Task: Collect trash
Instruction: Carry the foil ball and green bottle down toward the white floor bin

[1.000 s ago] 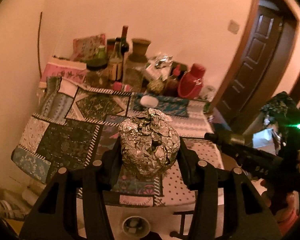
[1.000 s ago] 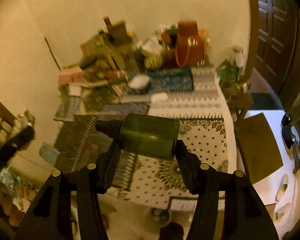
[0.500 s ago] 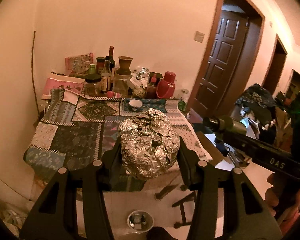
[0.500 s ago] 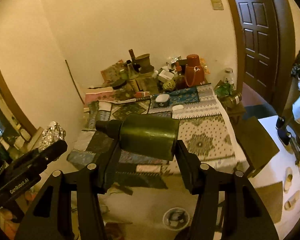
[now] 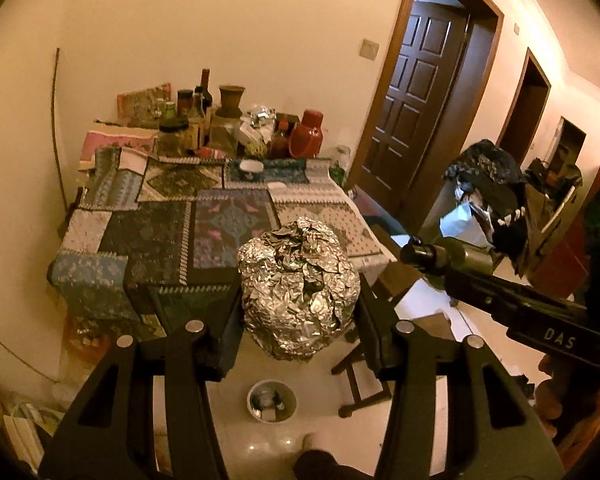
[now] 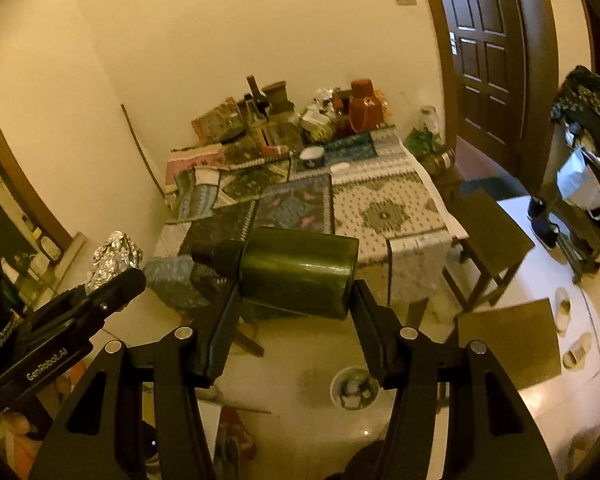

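Dim amber indoor light, strong fisheye edge distortion.

We hold the left gripper (image 5: 298,300) out level in the air, its two black fingers (image 5: 228,332) reaching toward 12 o'clock and clamped against the sides of a crumpled foil ball (image 5: 298,288). In the right wrist view this same gripper enters from 9 o'clock, angled up toward 2 o'clock.

We hold the right gripper (image 6: 290,300) likewise aloft, its fingers (image 6: 364,328) pointing to 12 o'clock and pressed on a green bottle (image 6: 296,272) lying crosswise, neck toward 9 o'clock. In the left wrist view it enters from 3 o'clock, its tip aimed toward 10 o'clock.
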